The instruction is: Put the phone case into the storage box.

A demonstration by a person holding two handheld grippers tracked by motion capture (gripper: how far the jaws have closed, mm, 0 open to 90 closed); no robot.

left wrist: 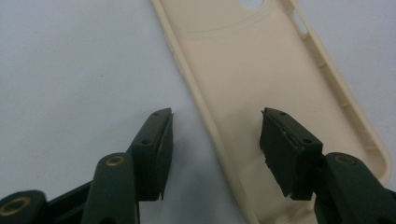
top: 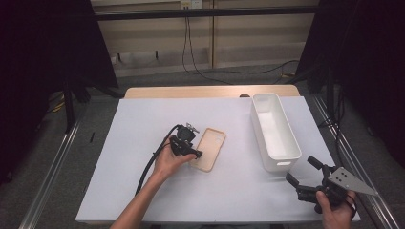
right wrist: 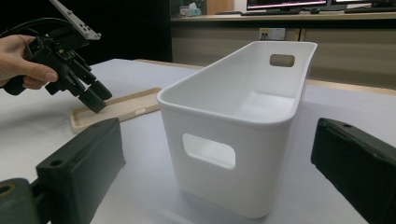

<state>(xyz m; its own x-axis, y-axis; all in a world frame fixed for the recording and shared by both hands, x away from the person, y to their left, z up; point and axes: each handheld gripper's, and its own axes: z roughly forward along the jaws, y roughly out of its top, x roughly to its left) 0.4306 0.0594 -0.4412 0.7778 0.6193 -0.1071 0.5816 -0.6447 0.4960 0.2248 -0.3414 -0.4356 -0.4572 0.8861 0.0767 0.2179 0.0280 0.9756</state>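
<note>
A beige phone case [top: 212, 145] lies hollow side up on the white sheet, left of centre. My left gripper [top: 196, 155] points down at the case's near end. In the left gripper view the jaws [left wrist: 217, 140] straddle the case's [left wrist: 261, 70] long side wall, one pad outside on the sheet and one inside the hollow. Neither pad touches the wall, so it is open. My right gripper [top: 301, 169] rests near the table's front right corner, open wide with nothing between its fingers. It faces the white bin [right wrist: 224, 126], with the left gripper [right wrist: 95, 100] and case [right wrist: 126, 105] beyond.
A long white bin [top: 279, 164] with handle cut-outs stands empty at the right of the sheet. The white sheet [top: 143, 191] covers a wooden table [top: 191, 91], with metal rails and dark curtains at both sides.
</note>
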